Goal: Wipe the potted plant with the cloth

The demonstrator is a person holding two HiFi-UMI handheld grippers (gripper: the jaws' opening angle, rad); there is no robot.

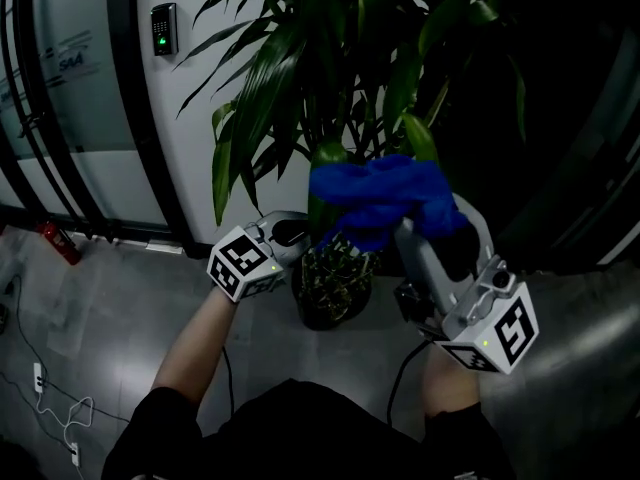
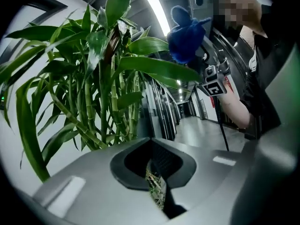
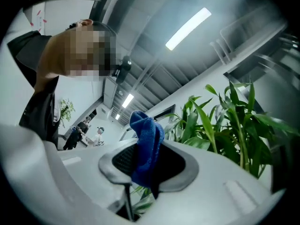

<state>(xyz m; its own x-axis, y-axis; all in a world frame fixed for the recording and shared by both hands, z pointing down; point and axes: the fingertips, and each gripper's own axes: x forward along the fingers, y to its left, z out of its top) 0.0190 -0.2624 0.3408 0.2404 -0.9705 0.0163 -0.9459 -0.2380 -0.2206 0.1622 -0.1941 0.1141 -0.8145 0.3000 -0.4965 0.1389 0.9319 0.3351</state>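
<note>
The potted plant (image 1: 330,78) has long green leaves and thin cane stems above a dark pot (image 1: 333,293) on the floor. A blue cloth (image 1: 385,200) is bunched over the leaves in the middle of the head view, with my right gripper (image 1: 418,226) shut on it. In the right gripper view the cloth (image 3: 146,144) stands up from between the jaws of the right gripper (image 3: 143,168). My left gripper (image 1: 298,231) sits just left of the cloth above the pot. Its jaws (image 2: 157,172) are shut with nothing held, beside the stems (image 2: 93,97).
A red fire extinguisher (image 1: 58,243) lies by the glass wall at the left. Cables and a power strip (image 1: 40,378) trail over the grey floor. A card reader (image 1: 163,28) hangs on the white wall. Dark panels stand to the right of the plant.
</note>
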